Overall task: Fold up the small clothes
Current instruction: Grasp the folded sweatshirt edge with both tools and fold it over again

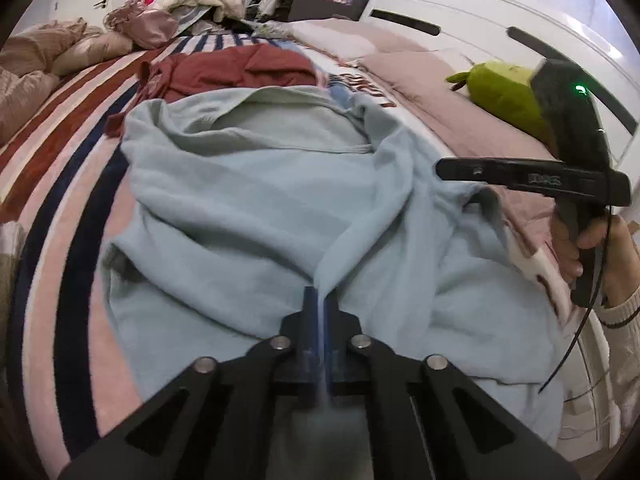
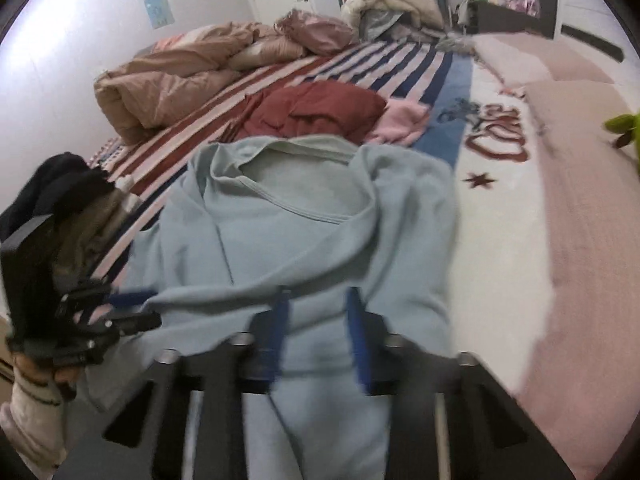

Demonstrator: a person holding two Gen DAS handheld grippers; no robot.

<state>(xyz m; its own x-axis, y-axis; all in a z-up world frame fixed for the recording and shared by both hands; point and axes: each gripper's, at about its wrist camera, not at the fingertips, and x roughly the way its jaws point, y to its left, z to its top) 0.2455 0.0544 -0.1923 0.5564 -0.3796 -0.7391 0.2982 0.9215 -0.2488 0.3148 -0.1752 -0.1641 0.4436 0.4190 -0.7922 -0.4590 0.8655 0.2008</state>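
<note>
A light blue sweatshirt (image 1: 256, 200) lies rumpled on the bed, neck opening at the far side; it also shows in the right wrist view (image 2: 304, 248). My left gripper (image 1: 319, 300) is shut on a raised fold of the sweatshirt's near edge. My right gripper (image 2: 318, 300) is open, its blue fingers (image 2: 282, 312) apart with sweatshirt cloth lying between them and over the near part. In the left wrist view the right gripper (image 1: 472, 184) is at the garment's right edge. In the right wrist view the left gripper (image 2: 132, 300) is at the left.
A dark red garment (image 1: 240, 72) and a pink one (image 2: 400, 122) lie behind the sweatshirt on the striped bedcover (image 1: 60, 152). A rolled beige duvet (image 2: 168, 84) is at the far left. A green plush toy (image 1: 504, 96) lies by the white headboard (image 1: 480, 12). Dark clothes (image 2: 56, 188) sit at the left.
</note>
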